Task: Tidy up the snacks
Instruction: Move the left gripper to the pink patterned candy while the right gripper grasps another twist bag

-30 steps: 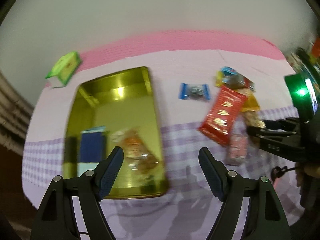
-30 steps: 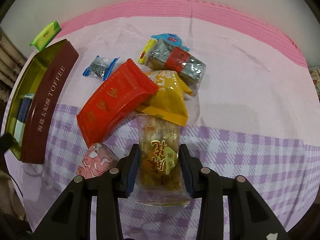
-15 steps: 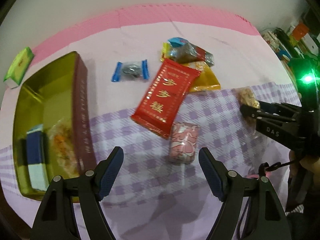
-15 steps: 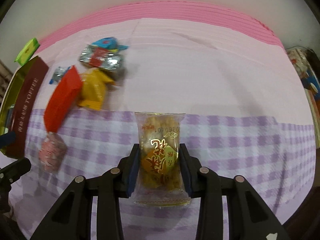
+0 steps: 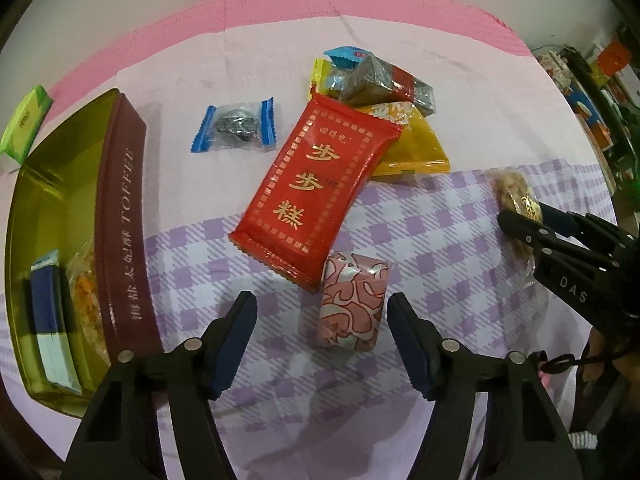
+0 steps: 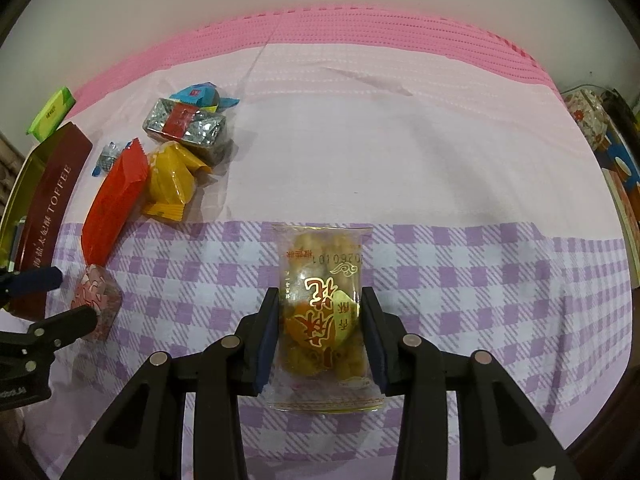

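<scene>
My left gripper (image 5: 320, 312) points down at the checked cloth. Its jaws are closing, and a pink patterned snack (image 5: 352, 300) lies between the fingertips, untouched by either pad. A red packet (image 5: 316, 192) with gold characters rests just beyond it. The open gold toffee tin (image 5: 120, 200) stands to the left, holding a blue packet (image 5: 48, 312) and a clear-wrapped snack. My right gripper (image 6: 320, 296) grips a clear packet of golden crisps (image 6: 324, 256) above the cloth; its jaws ease slightly apart while the pads still press the packet. The left view shows that right gripper (image 5: 520, 220) at the right edge.
Beyond the red packet lie a blue-ended candy (image 5: 236, 126), a silver and red packet (image 5: 388, 84) and a yellow packet (image 5: 412, 148). A green box (image 5: 24, 120) sits behind the tin. Shelved clutter (image 5: 592, 92) lines the far right. Plain pink cloth (image 6: 400, 140) stretches right of the pile.
The left gripper swung from over the tin to the right, sank over the pink snack, and its jaws narrowed. The right gripper carried the crisp packet rightward, away from the pile.
</scene>
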`<state>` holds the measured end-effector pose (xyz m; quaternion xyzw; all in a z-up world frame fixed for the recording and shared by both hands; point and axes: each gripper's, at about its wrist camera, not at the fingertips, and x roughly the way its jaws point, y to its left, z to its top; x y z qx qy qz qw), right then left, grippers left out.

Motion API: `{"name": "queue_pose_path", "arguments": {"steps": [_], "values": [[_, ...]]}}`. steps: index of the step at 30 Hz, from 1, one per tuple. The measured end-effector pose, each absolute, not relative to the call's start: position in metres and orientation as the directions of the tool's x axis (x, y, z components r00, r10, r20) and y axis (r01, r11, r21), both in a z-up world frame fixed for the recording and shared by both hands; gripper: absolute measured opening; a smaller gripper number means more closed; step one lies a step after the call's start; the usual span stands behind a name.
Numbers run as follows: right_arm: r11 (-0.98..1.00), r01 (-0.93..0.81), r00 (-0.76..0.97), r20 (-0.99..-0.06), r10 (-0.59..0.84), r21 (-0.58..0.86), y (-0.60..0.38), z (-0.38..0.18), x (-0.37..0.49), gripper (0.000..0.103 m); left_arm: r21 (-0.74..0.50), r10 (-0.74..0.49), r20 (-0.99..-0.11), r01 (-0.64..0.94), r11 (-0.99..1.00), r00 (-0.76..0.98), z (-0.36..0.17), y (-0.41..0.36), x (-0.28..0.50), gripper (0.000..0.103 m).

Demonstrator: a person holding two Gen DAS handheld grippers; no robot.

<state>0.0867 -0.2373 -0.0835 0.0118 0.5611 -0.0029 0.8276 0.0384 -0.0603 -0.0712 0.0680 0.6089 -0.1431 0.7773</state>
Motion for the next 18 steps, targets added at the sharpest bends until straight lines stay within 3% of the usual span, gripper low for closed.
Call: {"name": "queue_pose_path", "arguments": {"steps": [7, 15, 18], "values": [[1.000, 0.022, 0.369, -0.929, 0.007, 0.016, -0.238, -0.084, 0.087, 0.038, -0.066, -0.135, -0.970, 0.319, 0.946, 0.201, -0.079, -0.077, 0.044, 0.059], [1.000, 0.026, 0.367, -0.930, 0.002, 0.012, -0.236, -0.084, 0.088, 0.038, -0.094, -0.162, -0.970, 0.332, 0.939, 0.181, -0.081, -0.086, 0.049, 0.036], [1.000, 0.025, 0.366, -0.930, 0.001, 0.011, -0.236, -0.085, 0.087, 0.038, -0.095, -0.165, -0.969, 0.342, 0.935, 0.182, -0.082, -0.088, 0.045, 0.032]]}}
